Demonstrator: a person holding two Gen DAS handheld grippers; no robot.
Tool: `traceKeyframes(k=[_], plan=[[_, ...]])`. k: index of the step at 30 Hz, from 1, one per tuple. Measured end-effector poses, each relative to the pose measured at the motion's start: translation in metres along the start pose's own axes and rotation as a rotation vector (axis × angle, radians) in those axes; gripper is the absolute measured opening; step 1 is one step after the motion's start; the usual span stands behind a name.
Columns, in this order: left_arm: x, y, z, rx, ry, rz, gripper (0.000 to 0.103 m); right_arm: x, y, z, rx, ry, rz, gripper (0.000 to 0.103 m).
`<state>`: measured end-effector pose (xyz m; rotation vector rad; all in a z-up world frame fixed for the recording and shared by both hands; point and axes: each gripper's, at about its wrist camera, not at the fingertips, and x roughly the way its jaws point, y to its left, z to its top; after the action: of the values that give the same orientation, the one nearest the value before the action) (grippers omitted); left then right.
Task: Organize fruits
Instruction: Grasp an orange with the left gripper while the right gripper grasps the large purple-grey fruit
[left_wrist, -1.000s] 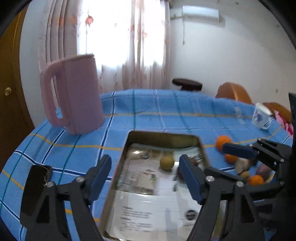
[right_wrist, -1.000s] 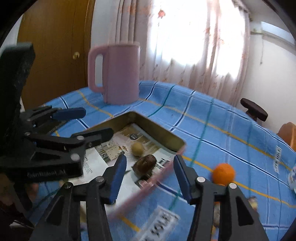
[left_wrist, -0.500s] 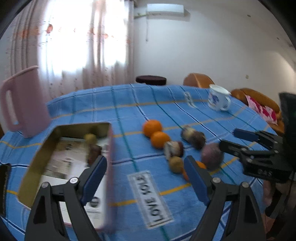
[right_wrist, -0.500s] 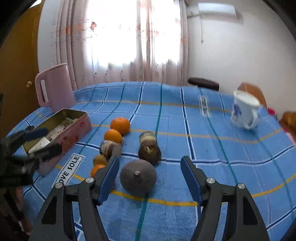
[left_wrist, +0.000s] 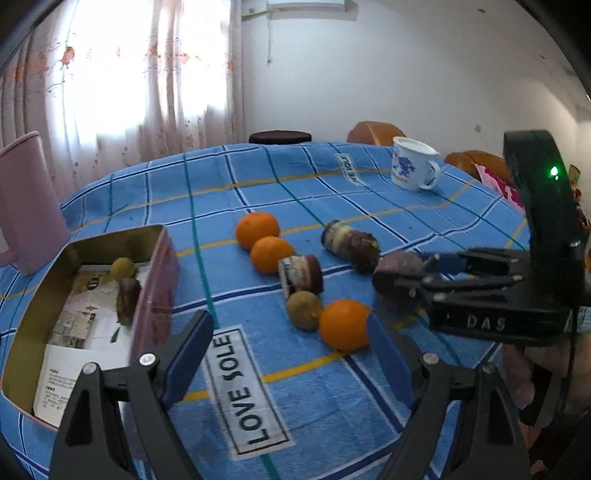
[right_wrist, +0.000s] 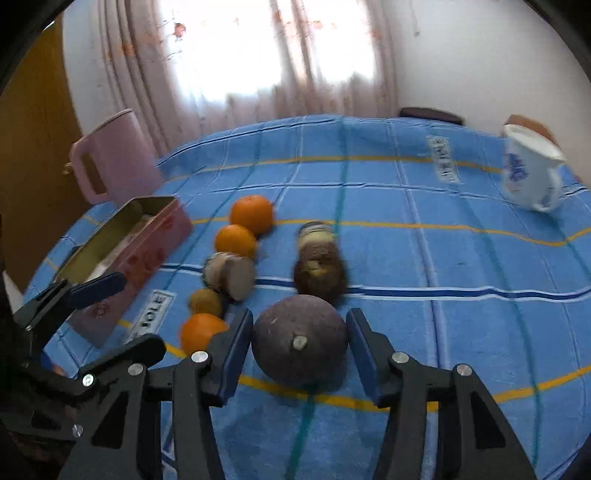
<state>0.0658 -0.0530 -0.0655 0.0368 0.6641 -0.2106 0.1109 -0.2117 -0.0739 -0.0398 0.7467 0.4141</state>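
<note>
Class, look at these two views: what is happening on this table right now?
A person holding two grippers is sorting fruit into a pink tin, which already holds two pieces. The right gripper is open, its fingers on either side of a round purple fruit on the blue tablecloth. The left gripper is open and empty, near an orange.

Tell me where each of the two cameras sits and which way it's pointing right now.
Left wrist: rides on the left gripper, low over the blue tablecloth, facing the fruit row and the tin box; its own open jaws show, and the right gripper enters from the right.
Right wrist: rides on the right gripper, looking over the table toward the window; its open jaws flank the round purple fruit, and the left gripper shows at the left edge.
Shared: the oranges, tin box, pink jug and white cup.
</note>
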Motion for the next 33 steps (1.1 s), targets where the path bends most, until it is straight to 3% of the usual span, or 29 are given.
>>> traceKeyframes(k=[1,4,7,13,17,21,33], plan=[[0.001,-0.003,0.000,0.005,0.005,-0.007,0.083,-0.004,-0.002,0.000,-0.001,-0.016,-0.016,0.054],[0.007,-0.011,0.001,0.021,0.034,-0.036,0.065,-0.011,-0.014,-0.001,0.006,-0.038,-0.081,0.054],[0.015,-0.021,0.000,0.034,0.069,-0.055,0.051,-0.011,-0.027,-0.001,0.044,-0.036,-0.068,0.054],[0.028,-0.032,0.002,0.030,0.117,-0.097,0.050,-0.007,-0.018,0.000,0.000,-0.026,-0.066,0.054],[0.034,-0.039,0.003,0.036,0.138,-0.122,0.038,-0.004,-0.019,0.000,-0.003,-0.003,-0.047,0.054],[0.032,-0.037,0.002,0.024,0.132,-0.135,0.037,-0.007,-0.019,-0.001,0.003,-0.020,-0.044,0.054],[0.006,-0.029,0.003,-0.002,-0.014,-0.096,0.037,-0.029,-0.012,-0.003,-0.032,-0.132,-0.020,0.054]])
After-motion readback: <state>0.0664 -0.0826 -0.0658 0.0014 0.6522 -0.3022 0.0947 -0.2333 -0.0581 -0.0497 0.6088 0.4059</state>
